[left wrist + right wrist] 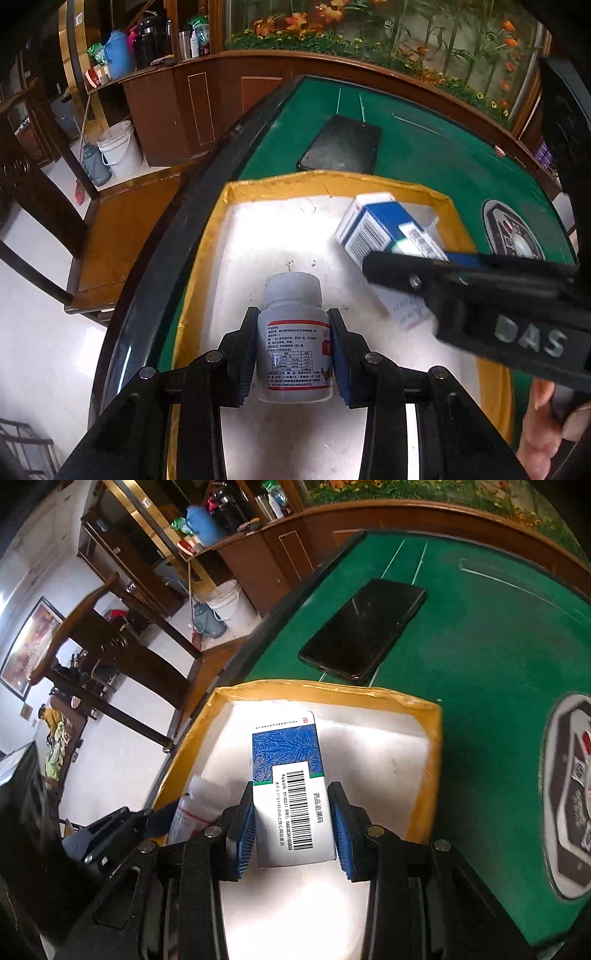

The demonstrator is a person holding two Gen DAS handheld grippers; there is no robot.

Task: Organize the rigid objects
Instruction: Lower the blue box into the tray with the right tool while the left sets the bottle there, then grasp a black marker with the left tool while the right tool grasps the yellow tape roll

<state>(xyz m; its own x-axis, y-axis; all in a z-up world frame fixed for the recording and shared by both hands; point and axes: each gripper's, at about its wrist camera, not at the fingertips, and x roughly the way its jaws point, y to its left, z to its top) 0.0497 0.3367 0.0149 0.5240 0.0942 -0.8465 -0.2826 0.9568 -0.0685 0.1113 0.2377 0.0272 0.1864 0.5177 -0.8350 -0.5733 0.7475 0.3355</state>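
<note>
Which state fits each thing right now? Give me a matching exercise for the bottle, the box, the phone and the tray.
Things:
1. white bottle
2. blue and white box
3. black phone
4. yellow-rimmed tray

States:
A. lying flat on the green table, outside the tray
B. clamped in the right hand-held gripper
C. clamped in the left hand-held gripper
D. sitting under both held items

Pairs: 1-C, 2-B, 3-A, 4-D

Right gripper (295, 823) clamps box (291, 775) over tray (436, 746); bottle (195, 808) left, phone (364, 629) beyond.
</note>
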